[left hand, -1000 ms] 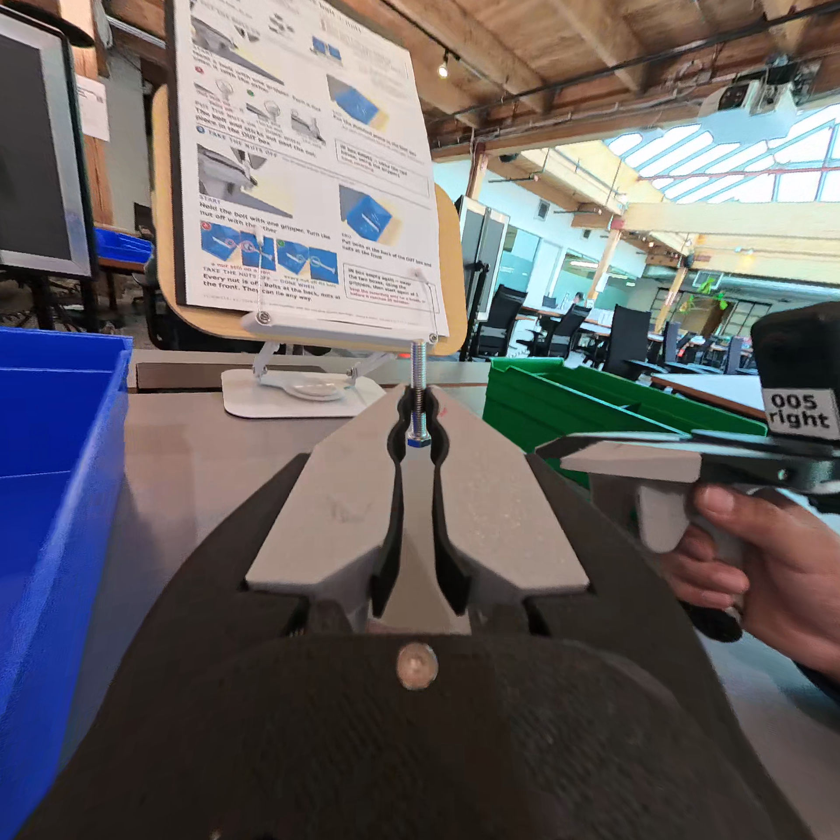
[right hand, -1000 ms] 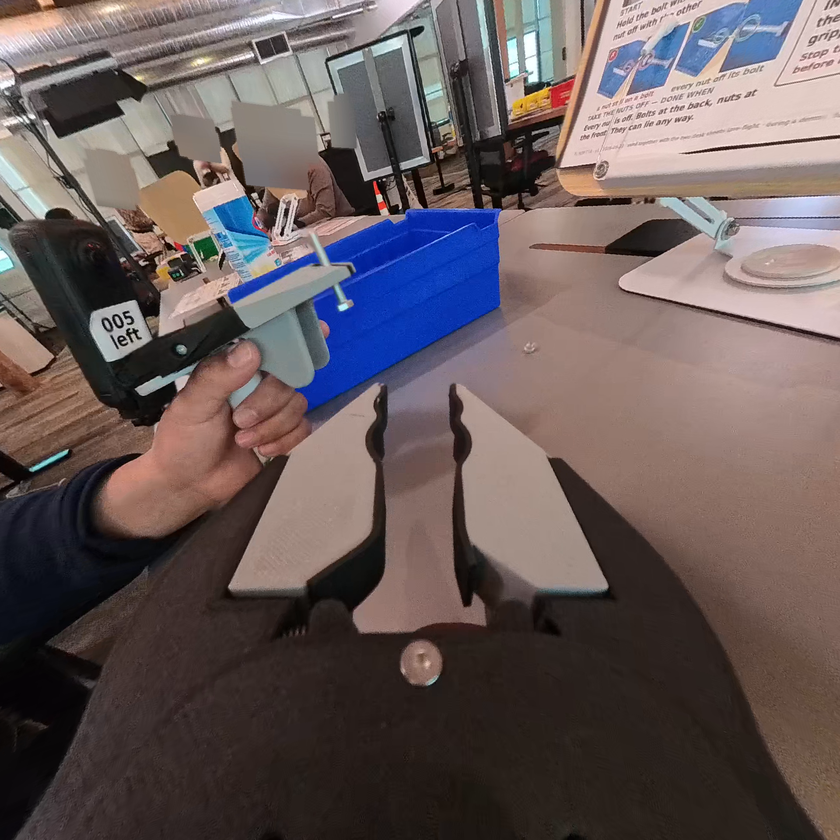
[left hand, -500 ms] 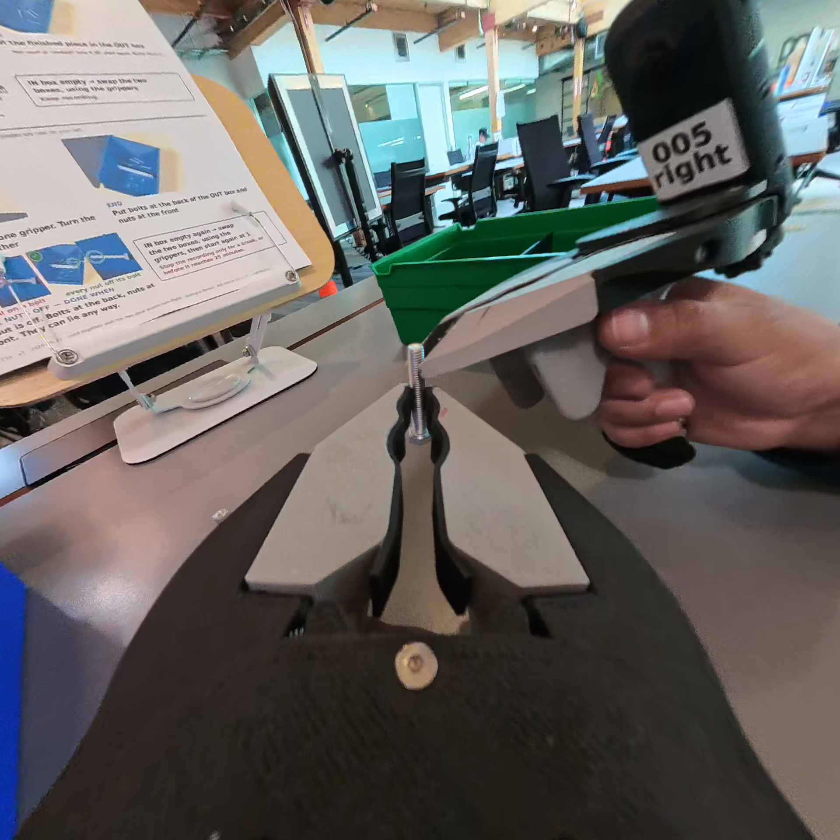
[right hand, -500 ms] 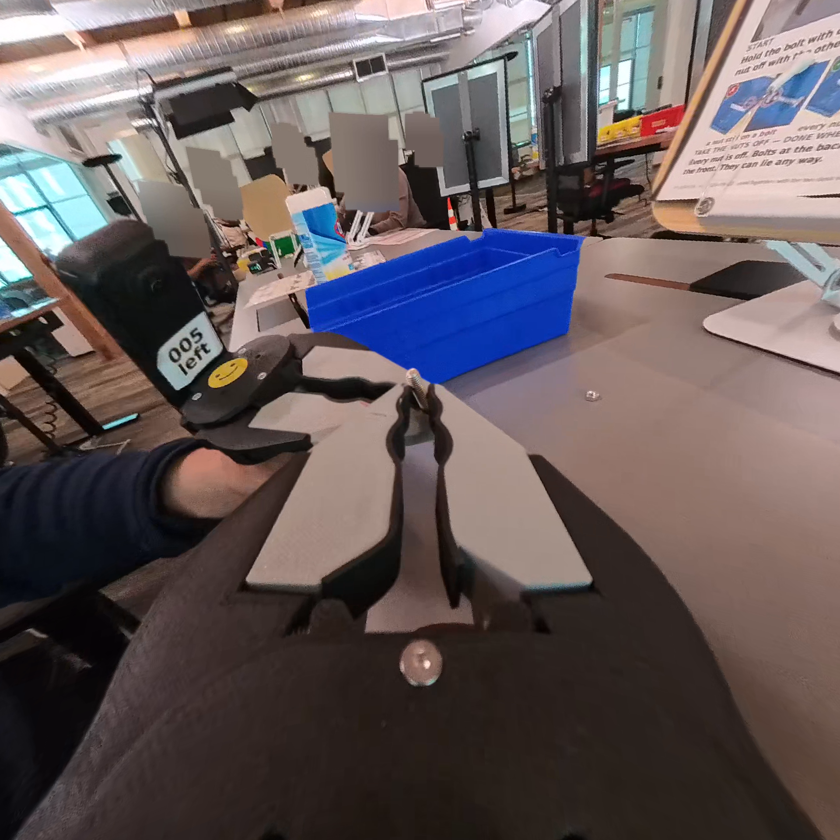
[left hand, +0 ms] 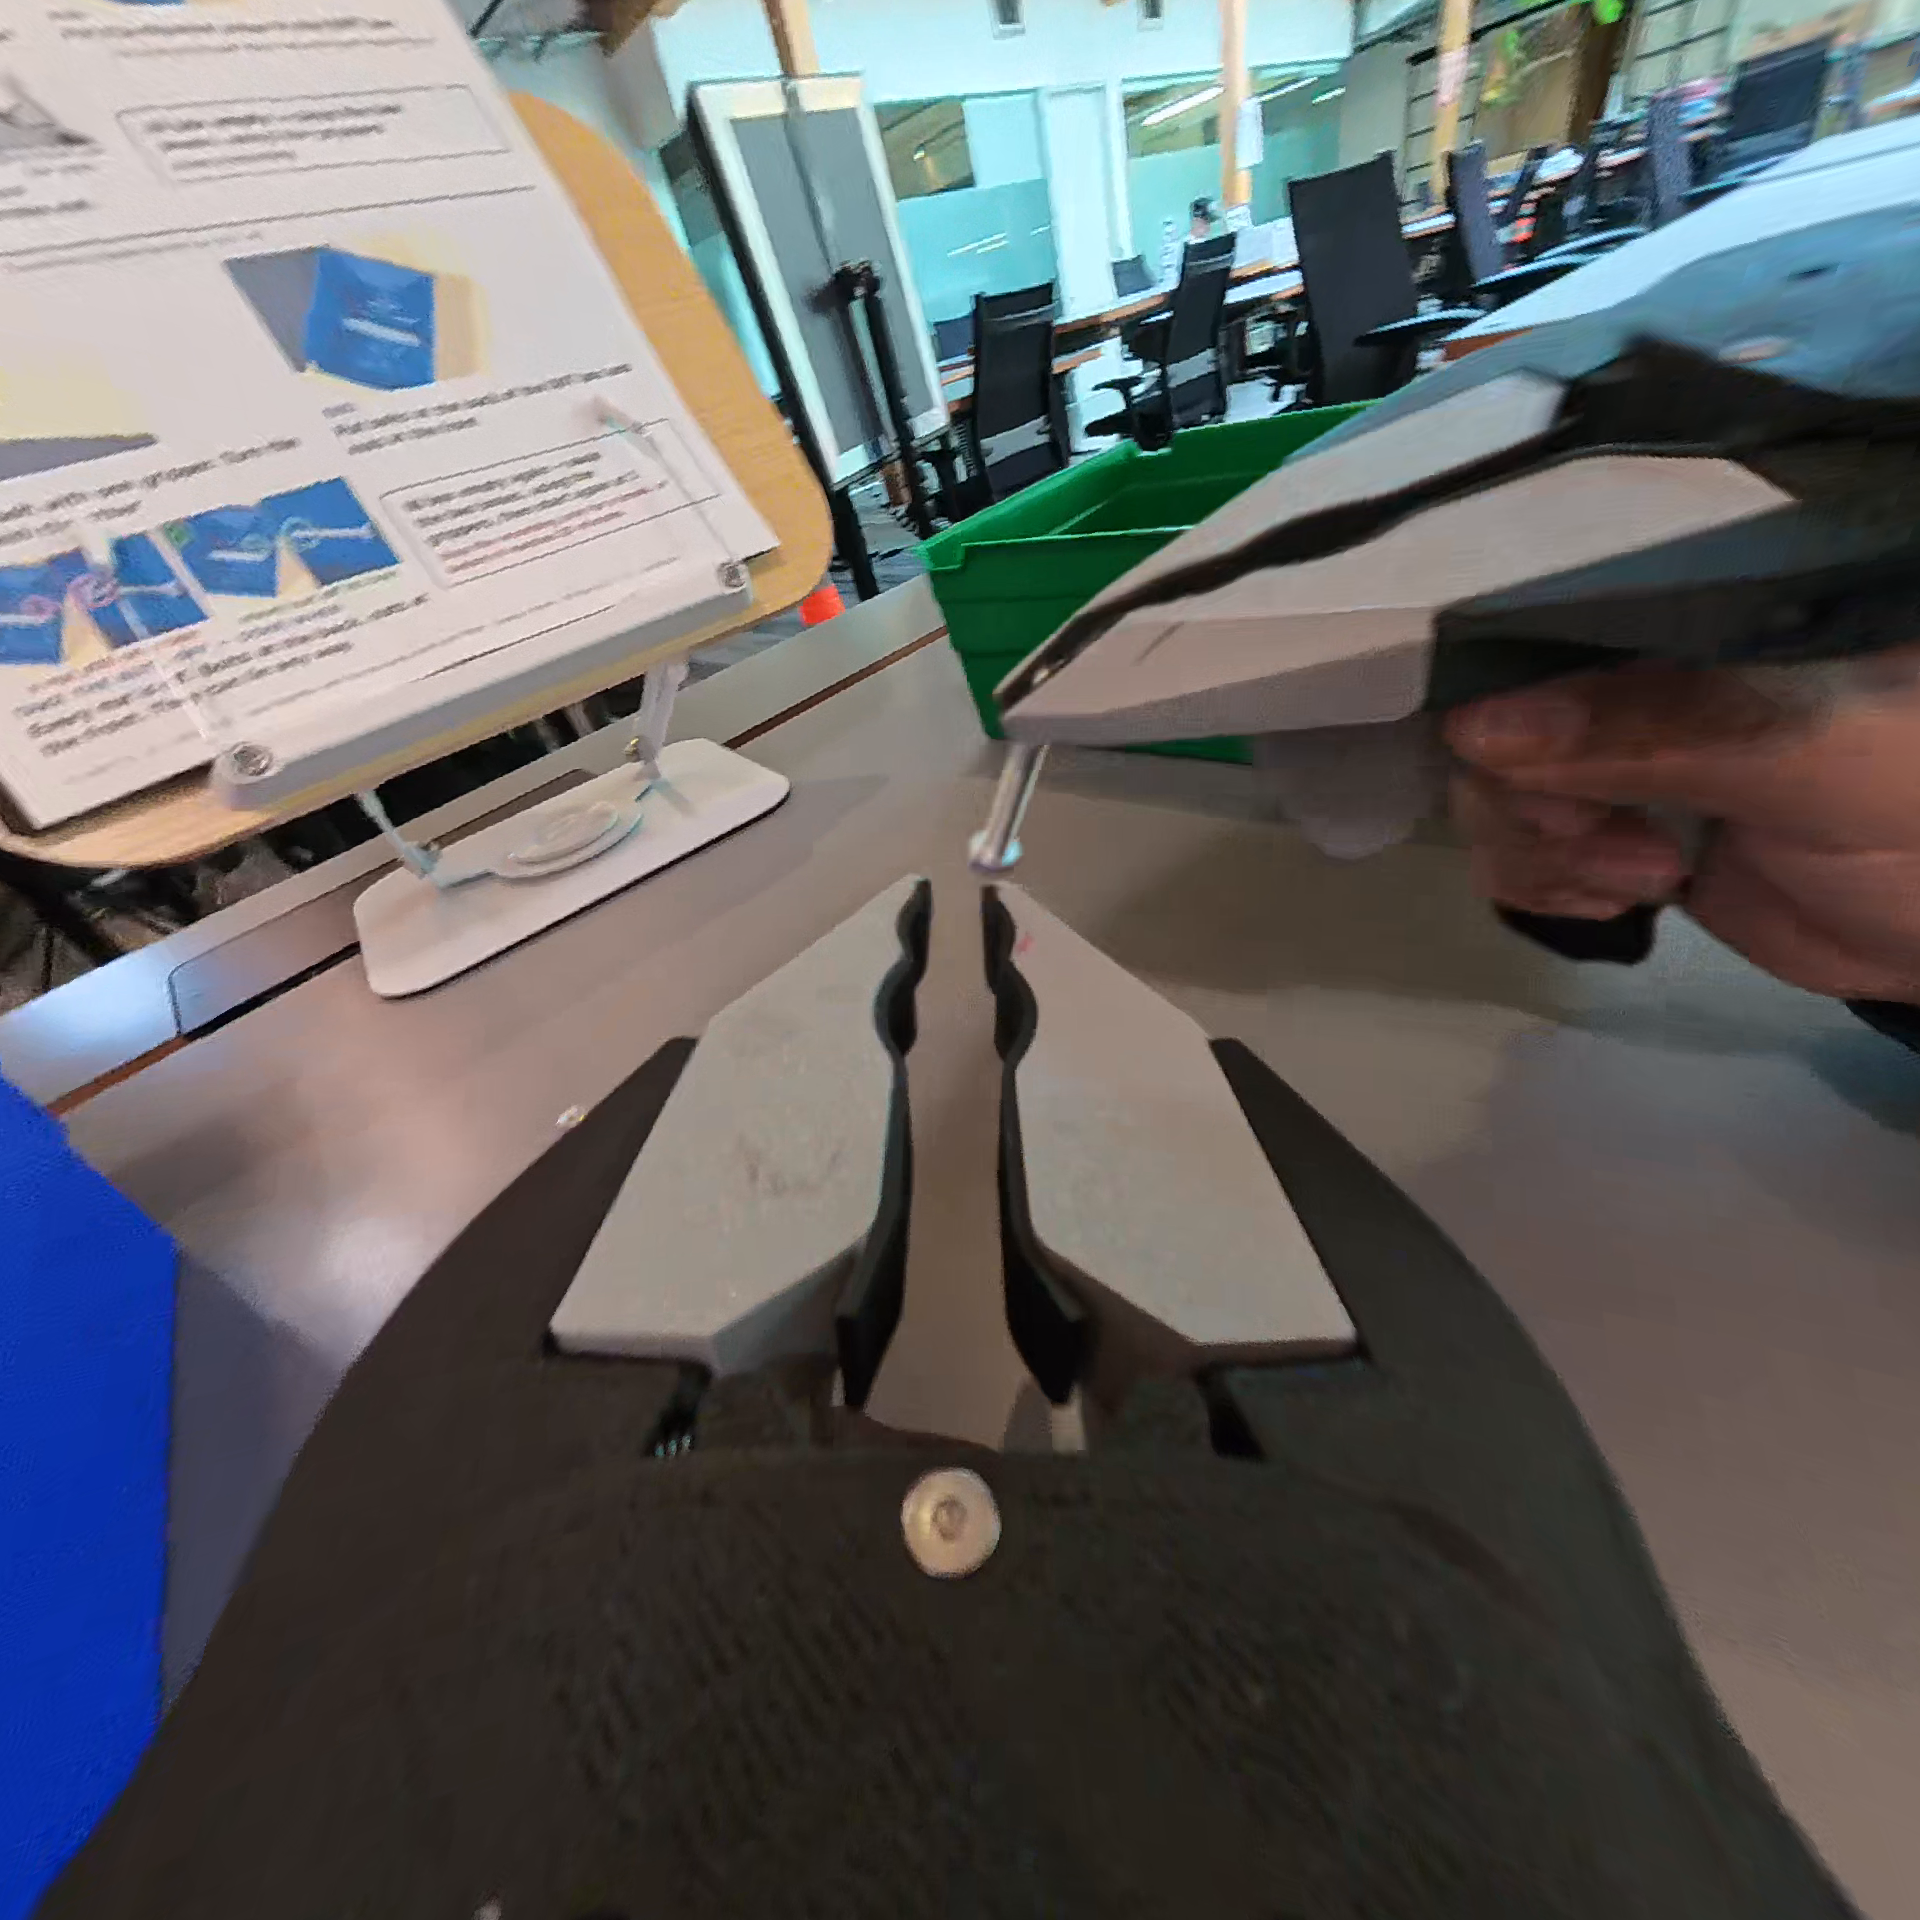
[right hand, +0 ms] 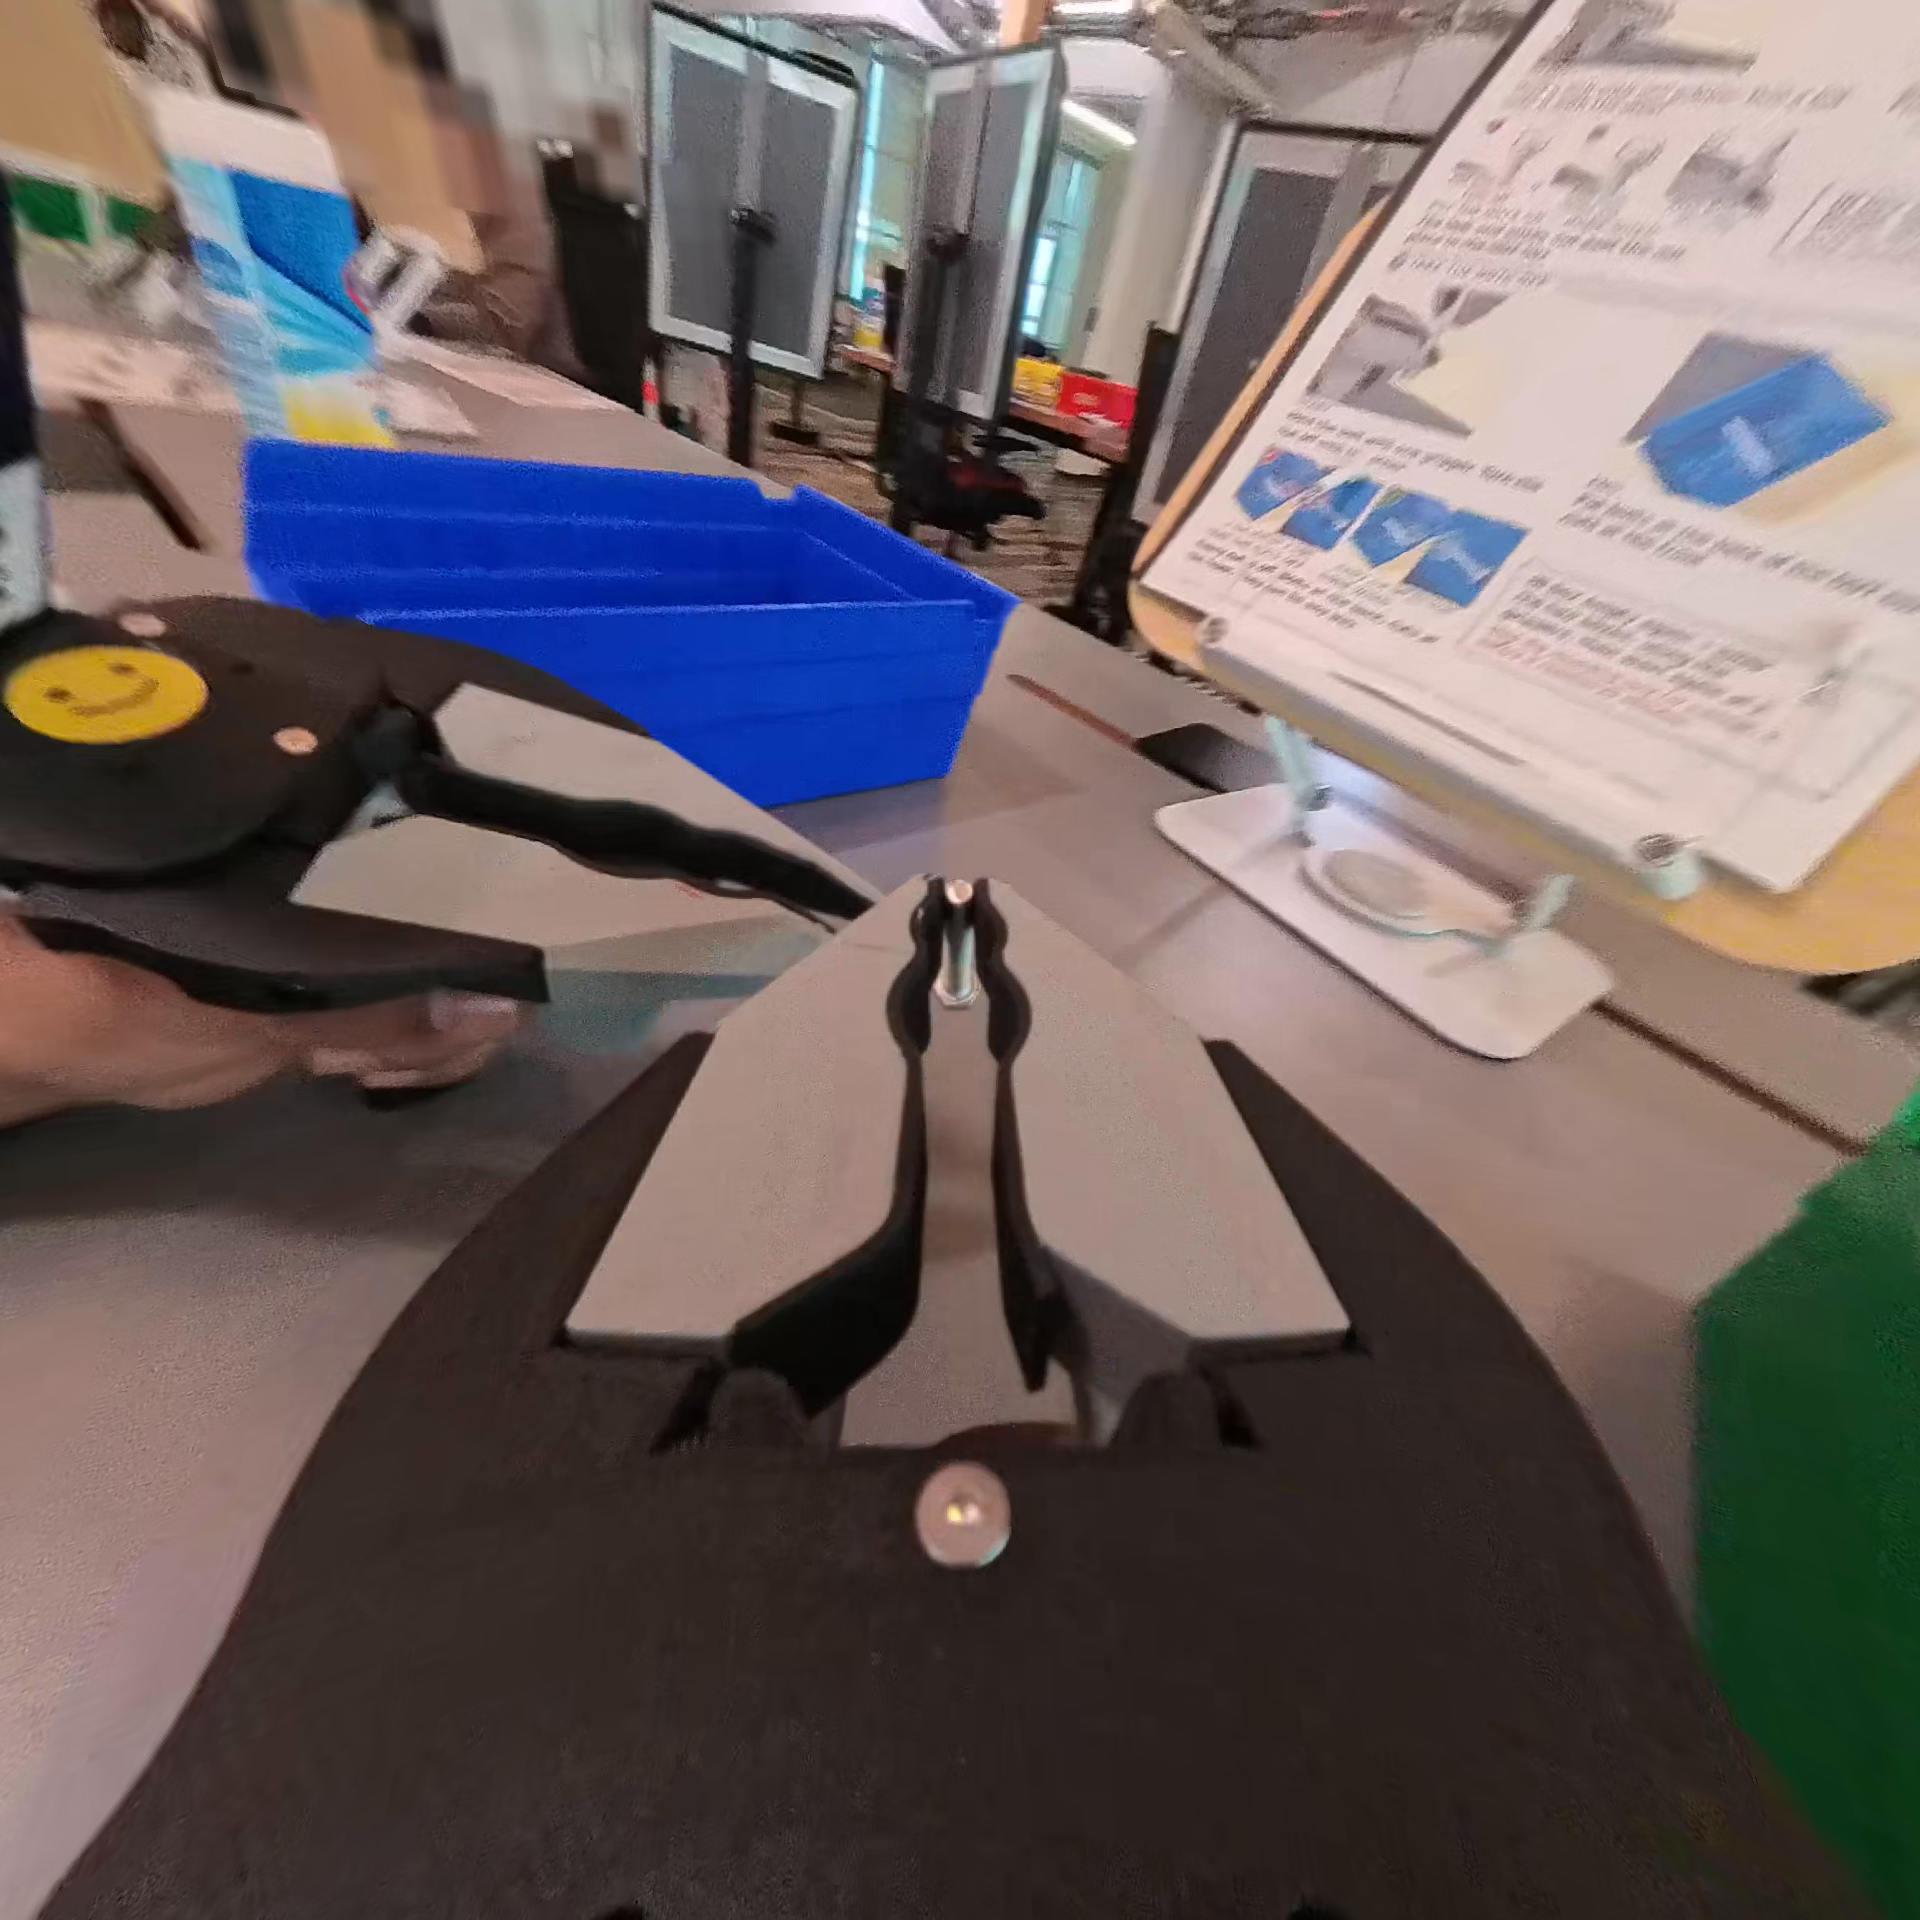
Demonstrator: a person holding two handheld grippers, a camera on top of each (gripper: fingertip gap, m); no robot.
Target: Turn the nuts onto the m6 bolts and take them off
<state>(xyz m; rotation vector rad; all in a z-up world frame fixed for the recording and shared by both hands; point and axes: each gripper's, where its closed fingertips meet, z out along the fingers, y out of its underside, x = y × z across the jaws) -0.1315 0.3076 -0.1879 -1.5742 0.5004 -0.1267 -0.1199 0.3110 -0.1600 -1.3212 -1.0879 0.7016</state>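
My right gripper [right hand: 956, 888] is shut on a silver M6 bolt [right hand: 952, 951], which lies along the finger gap with its hex head toward the camera. In the left wrist view the right gripper [left hand: 1013, 701] comes in from the right, and the bolt [left hand: 1006, 805] hangs below its tips, head down. My left gripper [left hand: 956, 899] is open and empty, its tips just under the bolt head, apart from it. It also shows in the right wrist view [right hand: 842, 904], low on the left. No nut shows on the bolt.
A blue bin [right hand: 644, 623] stands at the far left of the grey table [left hand: 1455, 1299]. A green bin [left hand: 1049, 582] stands at the right. An instruction board on a white stand [left hand: 582, 842] is at the back. A small nut [left hand: 569, 1117] lies on the table. My left and right fingertips are right by each other.
The bolt has passed from my left gripper to my right. The right gripper closed on the bolt's shaft and the left opened and let go.
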